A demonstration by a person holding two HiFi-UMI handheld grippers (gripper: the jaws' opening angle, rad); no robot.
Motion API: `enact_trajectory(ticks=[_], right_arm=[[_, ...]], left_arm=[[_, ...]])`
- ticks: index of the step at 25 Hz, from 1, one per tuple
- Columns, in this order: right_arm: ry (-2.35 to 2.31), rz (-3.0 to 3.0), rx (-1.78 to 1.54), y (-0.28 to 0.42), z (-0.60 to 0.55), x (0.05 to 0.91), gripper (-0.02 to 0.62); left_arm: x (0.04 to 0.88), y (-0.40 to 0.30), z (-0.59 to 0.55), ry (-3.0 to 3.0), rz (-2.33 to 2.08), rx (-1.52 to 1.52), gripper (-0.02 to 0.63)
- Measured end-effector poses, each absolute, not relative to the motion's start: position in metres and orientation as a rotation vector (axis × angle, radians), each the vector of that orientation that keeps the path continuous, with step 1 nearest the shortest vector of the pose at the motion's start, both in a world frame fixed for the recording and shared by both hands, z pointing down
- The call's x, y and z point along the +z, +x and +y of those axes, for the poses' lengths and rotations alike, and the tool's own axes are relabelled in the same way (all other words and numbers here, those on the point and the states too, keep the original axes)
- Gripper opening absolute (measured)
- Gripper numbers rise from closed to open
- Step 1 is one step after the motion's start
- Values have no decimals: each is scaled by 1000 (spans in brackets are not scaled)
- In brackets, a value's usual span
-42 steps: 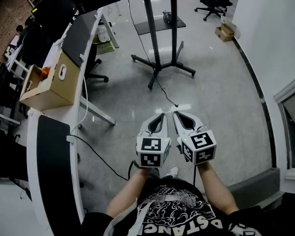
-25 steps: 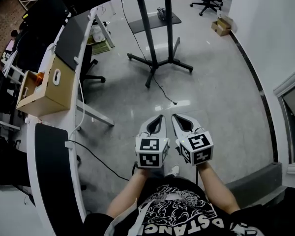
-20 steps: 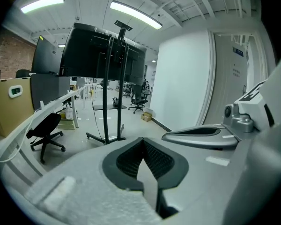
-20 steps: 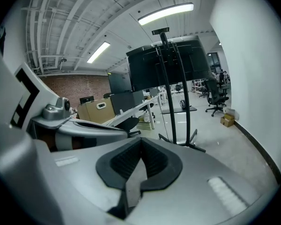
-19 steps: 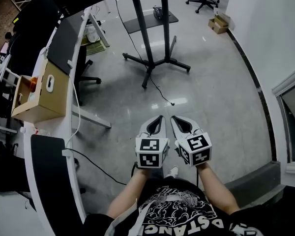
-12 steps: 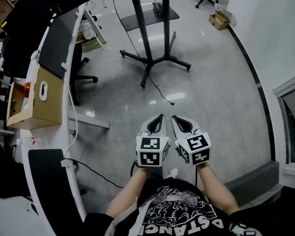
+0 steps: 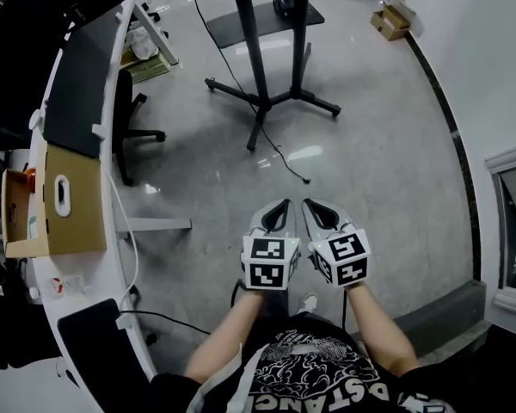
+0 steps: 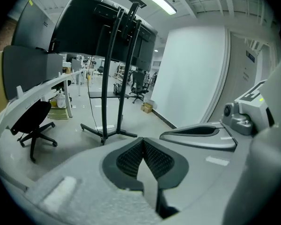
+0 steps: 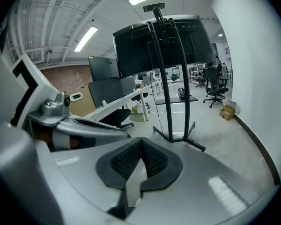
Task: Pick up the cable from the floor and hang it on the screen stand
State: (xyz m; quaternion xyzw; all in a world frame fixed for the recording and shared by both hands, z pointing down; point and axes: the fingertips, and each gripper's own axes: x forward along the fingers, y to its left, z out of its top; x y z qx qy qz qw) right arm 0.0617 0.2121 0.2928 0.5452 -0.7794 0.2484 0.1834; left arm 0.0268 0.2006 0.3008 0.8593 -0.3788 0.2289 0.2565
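Note:
A thin black cable (image 7: 284,157) trails across the grey floor from the foot of the black screen stand (image 7: 260,58) and ends loose about half way to me. My left gripper (image 7: 279,206) and right gripper (image 7: 312,205) are held side by side at waist height, short of the cable's end. Both are shut with nothing between the jaws. In the left gripper view the screen stand (image 8: 111,93) rises ahead with the dark screen on top; the right gripper view shows the stand (image 9: 171,83) too.
A long white desk (image 7: 112,222) with dark screens and a cardboard box (image 7: 56,205) runs along the left, a black office chair (image 7: 129,127) tucked beside it. A white wall (image 7: 490,67) runs along the right. A small box (image 7: 394,17) sits on the floor far back.
The view has moved forward toward the screen stand and the desk things have slid down the left side. Both grippers stay shut, side by side, in the same pose.

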Motion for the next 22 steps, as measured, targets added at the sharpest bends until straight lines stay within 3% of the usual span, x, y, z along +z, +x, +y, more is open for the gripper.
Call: enact_trajectory(ticks=[22], right_arm=[[1375, -1941, 767, 53, 118, 408, 6]], left_arm=[[406, 12, 76, 2149, -867, 571, 0]])
